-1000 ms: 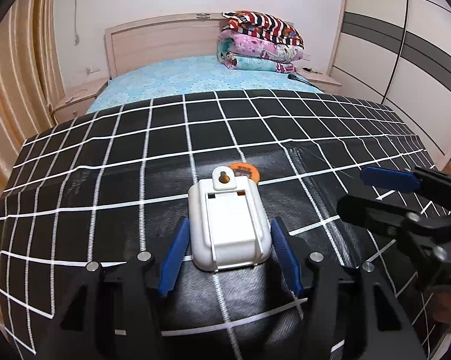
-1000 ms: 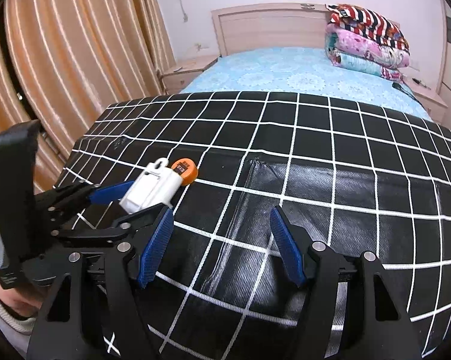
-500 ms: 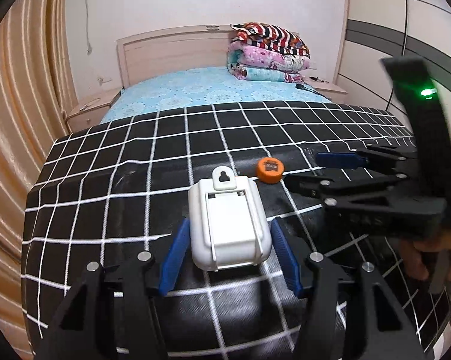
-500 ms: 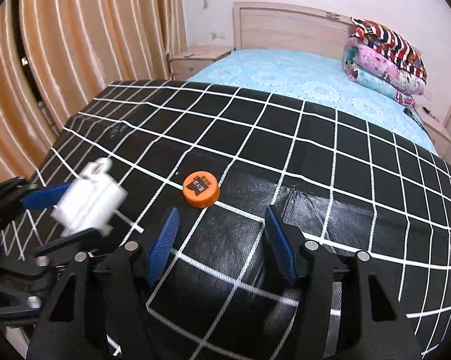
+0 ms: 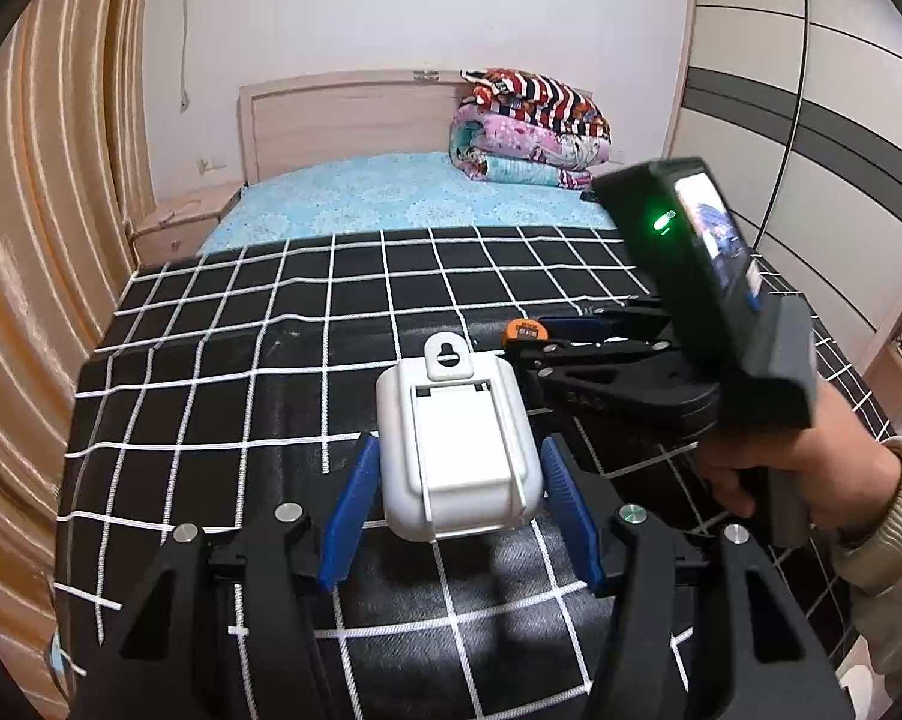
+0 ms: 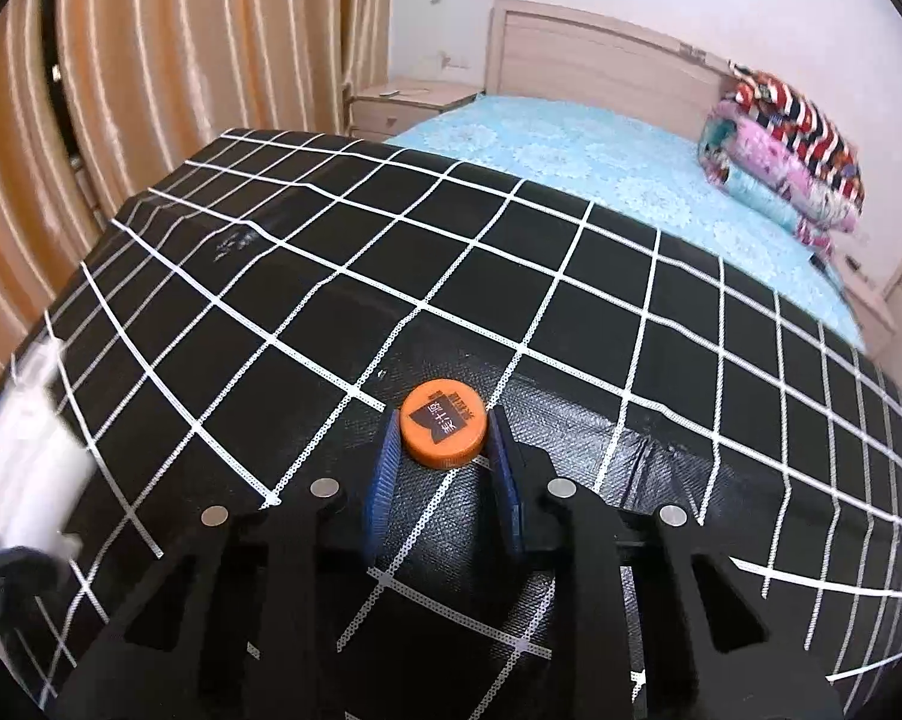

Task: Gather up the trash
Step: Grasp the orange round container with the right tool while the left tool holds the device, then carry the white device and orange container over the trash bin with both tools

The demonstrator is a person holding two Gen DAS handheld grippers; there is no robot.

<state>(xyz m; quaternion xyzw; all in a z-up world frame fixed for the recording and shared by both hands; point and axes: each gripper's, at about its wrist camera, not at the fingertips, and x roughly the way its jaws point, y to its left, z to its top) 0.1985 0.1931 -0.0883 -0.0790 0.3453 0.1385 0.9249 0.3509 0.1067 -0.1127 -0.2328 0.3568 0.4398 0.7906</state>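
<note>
Your left gripper points forward with its jaws closed onto the sides of the white plastic case, which sits between the blue pads. Your right gripper reaches in from your right side, jaws narrowed against both sides of the orange bottle cap. Your right hand wraps its handle, sleeve cuff at the wrist.

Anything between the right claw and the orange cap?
No. The right claw already has its blue fingers on both sides of the orange cap, touching or nearly so; nothing sits between them.
</note>
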